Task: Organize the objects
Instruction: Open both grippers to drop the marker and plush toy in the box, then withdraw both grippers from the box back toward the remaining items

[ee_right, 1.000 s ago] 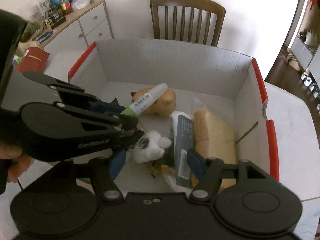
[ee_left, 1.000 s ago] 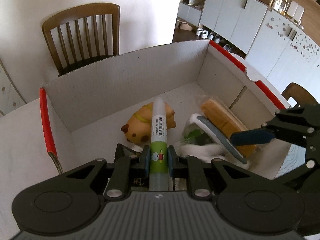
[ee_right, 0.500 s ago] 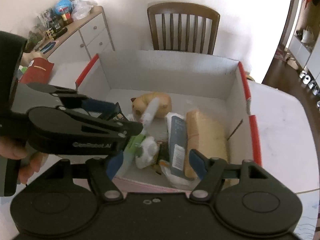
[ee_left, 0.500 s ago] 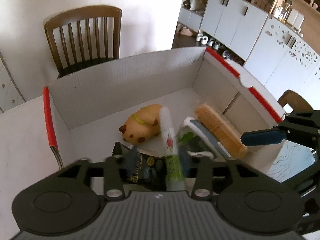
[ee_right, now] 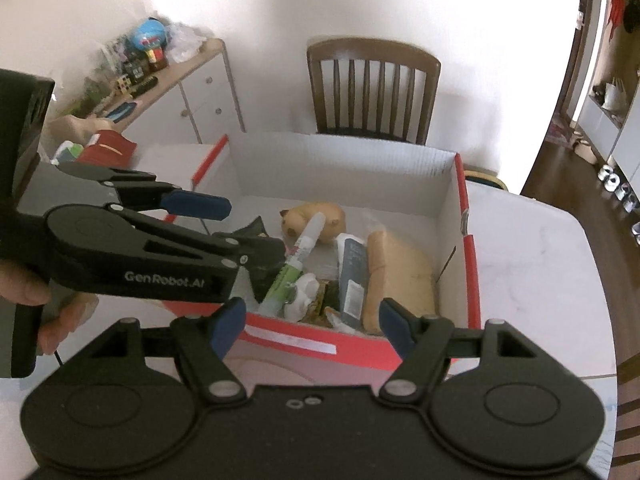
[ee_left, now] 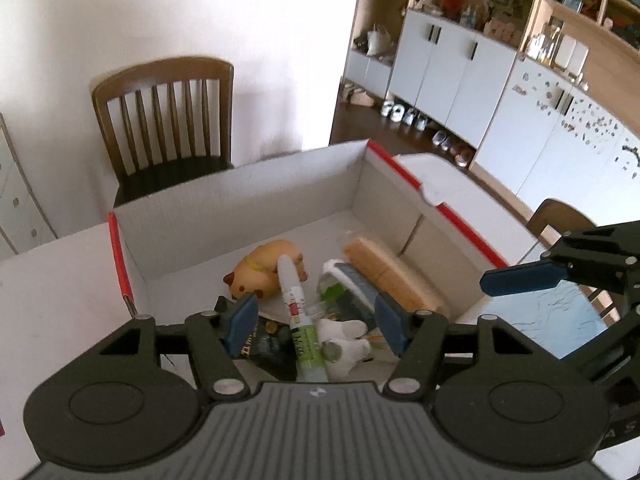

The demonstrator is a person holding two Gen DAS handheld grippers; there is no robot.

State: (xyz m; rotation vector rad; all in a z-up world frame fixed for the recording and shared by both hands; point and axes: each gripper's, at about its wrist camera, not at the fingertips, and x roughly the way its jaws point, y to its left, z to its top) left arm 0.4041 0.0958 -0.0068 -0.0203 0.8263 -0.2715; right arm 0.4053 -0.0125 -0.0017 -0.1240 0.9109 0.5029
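1. Count: one box (ee_right: 464, 216), one glue tube (ee_left: 298, 312), one brown plush (ee_left: 260, 270), one bread pack (ee_right: 396, 268), one dark pouch (ee_left: 264, 340).
2. Left gripper (ee_left: 316, 322) above box's near end, jaws wide apart, holding nothing. Right gripper (ee_right: 308, 326) over near wall, also spread, empty.
3. Tube: white cap, green label, lying in box, tip against plush.

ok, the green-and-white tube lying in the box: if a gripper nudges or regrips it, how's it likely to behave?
The tube looks rigid and round, so probably apt to roll off the white plush it leans on. Its glossy label suggests a slippery grip. Being slim, it's likely light, easily knocked by the open left gripper.
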